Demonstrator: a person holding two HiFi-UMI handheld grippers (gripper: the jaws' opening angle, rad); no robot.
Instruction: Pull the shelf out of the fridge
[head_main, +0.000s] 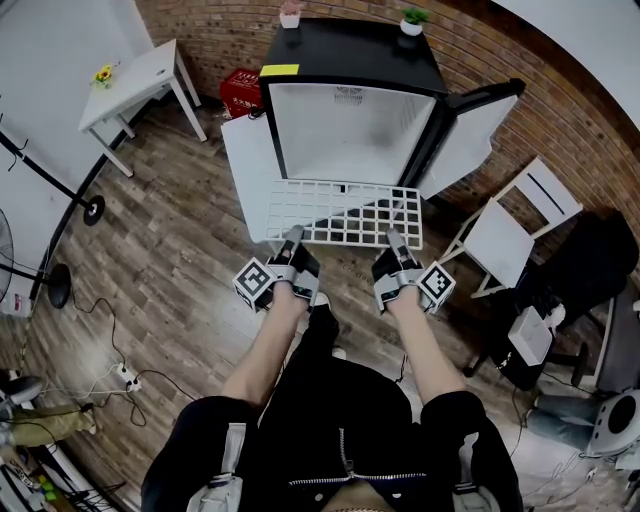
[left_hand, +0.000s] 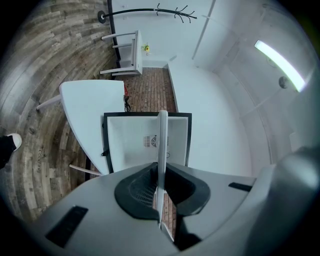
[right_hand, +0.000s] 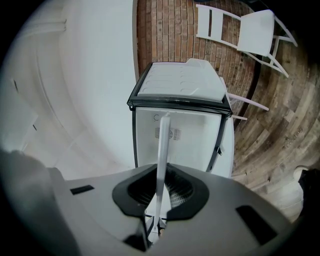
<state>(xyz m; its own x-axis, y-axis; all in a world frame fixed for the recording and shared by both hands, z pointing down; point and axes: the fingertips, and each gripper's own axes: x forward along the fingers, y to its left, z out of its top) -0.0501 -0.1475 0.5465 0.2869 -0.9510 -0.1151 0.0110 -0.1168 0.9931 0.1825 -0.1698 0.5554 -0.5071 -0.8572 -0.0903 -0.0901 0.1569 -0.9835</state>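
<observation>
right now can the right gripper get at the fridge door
Probably not: the right gripper is shut on the wire shelf, shared with the left gripper. The fridge door stands open beyond it.

shelf (head_main: 345, 212) just before fridge (head_main: 350, 50), table (head_main: 135, 80) to its left, chair (head_main: 500, 240) to its right

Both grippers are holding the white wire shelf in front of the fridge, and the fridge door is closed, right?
No, the door is open, as the head view shows. The left gripper and right gripper do hold the shelf in front of the fridge.
</observation>
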